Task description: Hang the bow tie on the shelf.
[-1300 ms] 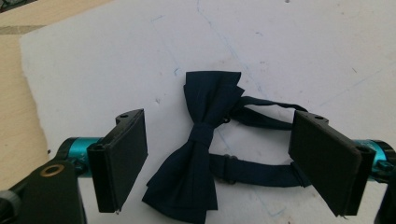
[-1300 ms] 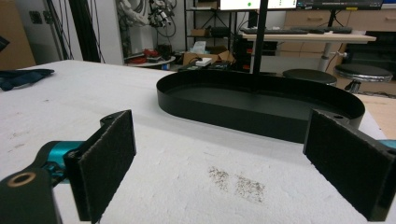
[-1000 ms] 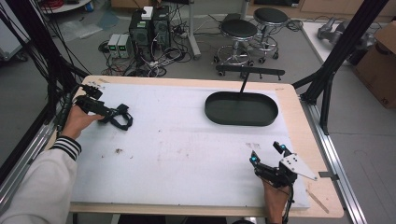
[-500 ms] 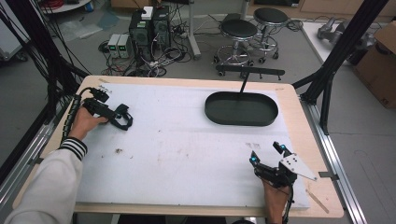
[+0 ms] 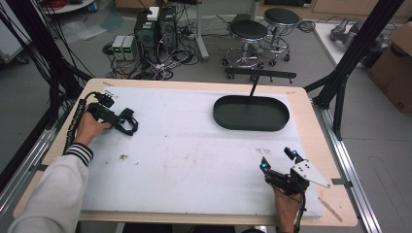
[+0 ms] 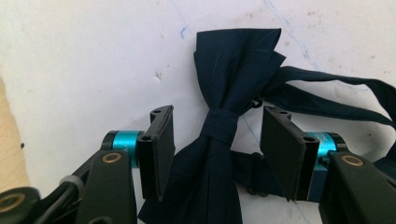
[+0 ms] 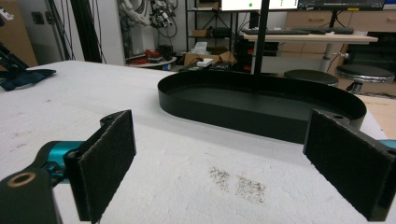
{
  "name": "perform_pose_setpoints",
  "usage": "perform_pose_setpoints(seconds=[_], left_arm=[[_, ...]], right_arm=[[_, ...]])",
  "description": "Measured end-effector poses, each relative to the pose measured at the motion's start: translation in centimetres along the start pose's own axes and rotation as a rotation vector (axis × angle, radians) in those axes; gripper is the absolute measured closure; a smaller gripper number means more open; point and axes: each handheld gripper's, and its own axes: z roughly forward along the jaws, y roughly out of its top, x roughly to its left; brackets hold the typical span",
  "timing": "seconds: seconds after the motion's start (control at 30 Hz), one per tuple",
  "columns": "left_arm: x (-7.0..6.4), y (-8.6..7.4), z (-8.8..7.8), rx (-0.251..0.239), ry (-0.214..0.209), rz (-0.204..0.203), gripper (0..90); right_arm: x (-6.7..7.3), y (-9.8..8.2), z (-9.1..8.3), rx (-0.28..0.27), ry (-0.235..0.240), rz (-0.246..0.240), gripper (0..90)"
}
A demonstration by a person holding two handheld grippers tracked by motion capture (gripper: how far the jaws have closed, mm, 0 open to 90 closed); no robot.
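Dark navy fabric bow tie (image 5: 128, 121) lay near the left edge of the white foam-covered table (image 5: 194, 145) in the high view, at the tip of the left gripper (image 5: 122, 120), which the person's left hand (image 5: 90, 127) held low over the surface. Black oval metal tray (image 5: 251, 113) stood toward the far right of the table, well apart from the bow tie. Right gripper (image 5: 278, 160) rested near the front right edge, its jaws spread with nothing between them, held by the right hand (image 5: 286, 206).

Left gripper view: the bow tie (image 6: 224, 126) lay flat on the white surface with its knotted centre between the two black jaws of the left gripper (image 6: 217, 140), one wing spreading away from the camera and the other running back beneath the gripper. Its thin navy strap (image 6: 327, 84) trailed off to the right. The jaws had just been closing about the bow tie; the left pad stood at the edge of the cloth, while the right pad stood apart from the knot with white surface visible between them, so the cloth was not yet pinched.

Right gripper view: the jaws of the right gripper (image 7: 233, 158) stood wide apart over bare white surface, holding nothing. The black oval tray (image 7: 261, 105) lay ahead of them, and the bow tie (image 7: 25, 77) appeared far off at the left edge, beside the left gripper (image 7: 7, 58).
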Motion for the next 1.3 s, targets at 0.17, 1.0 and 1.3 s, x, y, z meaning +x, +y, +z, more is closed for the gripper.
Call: perform_pose_setpoints(seconds=[0.17, 1.0, 1.3], left_arm=[[0.0, 0.0, 0.3, 0.009, -0.004, -0.008, 50.6], [-0.4, 0.1, 0.5, 0.041, 0.018, -0.073, 73.9], [-1.0, 0.4, -0.5, -0.005, 0.022, -0.071, 74.3]], right_arm=[[0.1, 0.0, 0.0, 0.004, 0.002, 0.008, 8.2], [-0.1, -0.1, -0.2, -0.015, 0.003, 0.015, 8.3], [-0.1, -0.1, -0.2, -0.016, 0.002, 0.015, 8.3]])
